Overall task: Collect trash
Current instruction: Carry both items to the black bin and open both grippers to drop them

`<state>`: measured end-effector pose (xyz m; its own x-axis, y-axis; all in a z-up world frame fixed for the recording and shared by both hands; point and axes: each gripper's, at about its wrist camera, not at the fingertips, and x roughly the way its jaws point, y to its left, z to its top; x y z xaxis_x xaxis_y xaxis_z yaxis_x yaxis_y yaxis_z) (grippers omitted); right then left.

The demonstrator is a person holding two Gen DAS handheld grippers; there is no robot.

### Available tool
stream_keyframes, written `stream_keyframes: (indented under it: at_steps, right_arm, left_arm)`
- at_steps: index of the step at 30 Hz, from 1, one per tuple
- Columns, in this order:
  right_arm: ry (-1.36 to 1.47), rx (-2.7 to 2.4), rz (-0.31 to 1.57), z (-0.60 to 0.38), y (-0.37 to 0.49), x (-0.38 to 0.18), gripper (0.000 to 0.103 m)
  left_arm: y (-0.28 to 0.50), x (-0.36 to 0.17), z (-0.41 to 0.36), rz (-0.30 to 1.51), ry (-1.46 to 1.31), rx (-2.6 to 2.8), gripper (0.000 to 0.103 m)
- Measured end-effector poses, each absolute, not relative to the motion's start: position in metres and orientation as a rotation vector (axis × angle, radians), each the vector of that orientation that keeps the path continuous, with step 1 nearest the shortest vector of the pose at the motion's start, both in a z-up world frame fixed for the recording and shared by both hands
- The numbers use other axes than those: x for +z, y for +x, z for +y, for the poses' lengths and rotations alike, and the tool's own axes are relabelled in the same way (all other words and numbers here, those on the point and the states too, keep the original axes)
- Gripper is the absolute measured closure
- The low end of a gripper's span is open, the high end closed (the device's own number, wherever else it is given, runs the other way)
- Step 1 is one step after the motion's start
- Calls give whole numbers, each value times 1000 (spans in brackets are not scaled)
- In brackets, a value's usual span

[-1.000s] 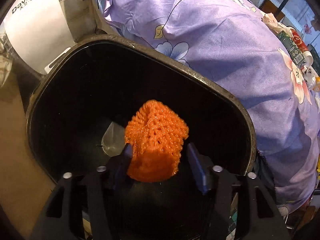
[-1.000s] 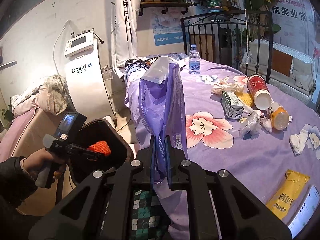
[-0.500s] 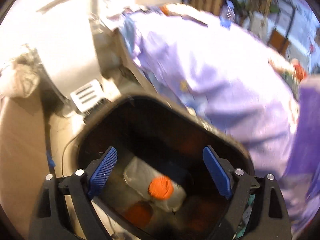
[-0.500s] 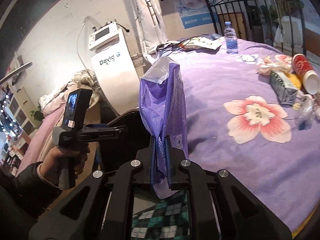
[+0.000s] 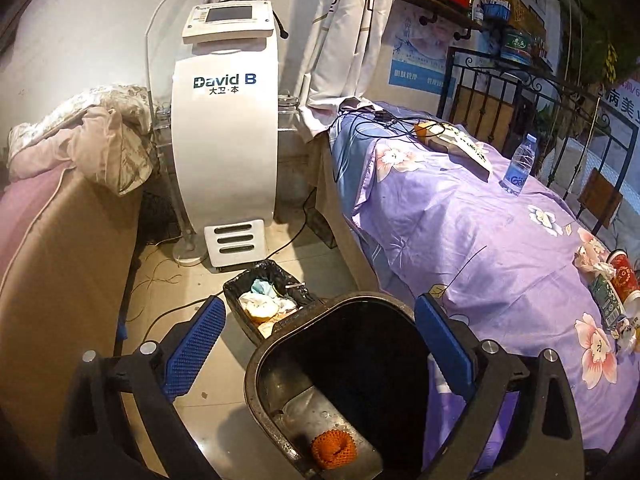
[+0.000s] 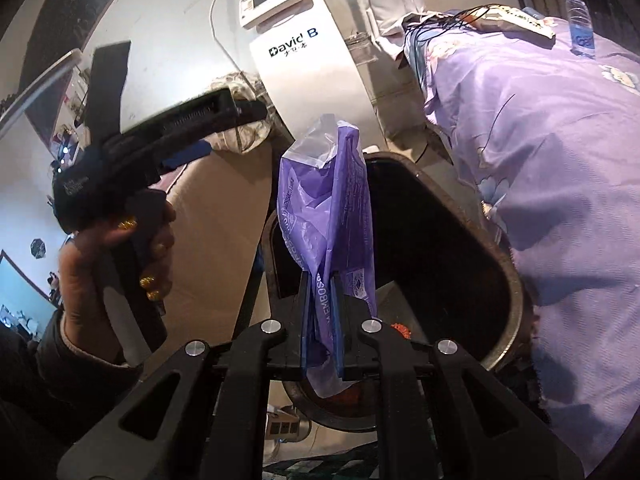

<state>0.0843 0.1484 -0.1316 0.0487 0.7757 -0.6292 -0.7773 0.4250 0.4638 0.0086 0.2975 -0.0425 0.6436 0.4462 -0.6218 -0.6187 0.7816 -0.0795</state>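
An orange foam net (image 5: 333,447) lies at the bottom of the black trash bin (image 5: 256,364) beside the bed. My left gripper (image 5: 320,334) is open and empty, raised above the bin's far rim. My right gripper (image 6: 322,300) is shut on a purple plastic bag (image 6: 328,208) and holds it upright over the bin (image 6: 508,264). The left gripper also shows in the right wrist view (image 6: 192,120), held by a hand at the left. More trash, cups and cartons (image 5: 612,284), lies on the purple bedspread (image 5: 480,248).
A small black-lined bin (image 5: 264,300) with wrappers stands on the floor beyond the big bin. A white David B machine (image 5: 224,140) stands behind it. A water bottle (image 5: 520,166) stands on the bed. A beige couch (image 5: 60,280) is at the left.
My left gripper opened and dropped the orange foam net into the bin, then rose and tilted up. My right gripper moved over the bin with the purple bag.
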Motion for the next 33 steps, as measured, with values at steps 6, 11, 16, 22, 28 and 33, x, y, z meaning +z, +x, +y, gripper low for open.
stream_keyframes:
  at_steps: [6,11,16,22,28,33]
  right_arm:
    - [-44,1181,1013,162,88,-150,93]
    - [-56,1157,1021,162,90,-158,82]
    - [-53,1140,994,158,84,-160,27]
    - [-25,1120,980,146,83,-154,20]
    - [-27,1025,886,113,81,-130,20]
    - [-28,901,796,68,82,-105,20]
  left_arm:
    - [8,-46,305,627,-319,611,9]
    - [11,-46,302,628,-313,601,9]
    - [13,-49,302,634,-318,598,9]
    - [18,-54,298,665,-327,564,9]
    - [34,-59,277,709,-293,492,9]
    - [56,-64,251,748,-283,385,7]
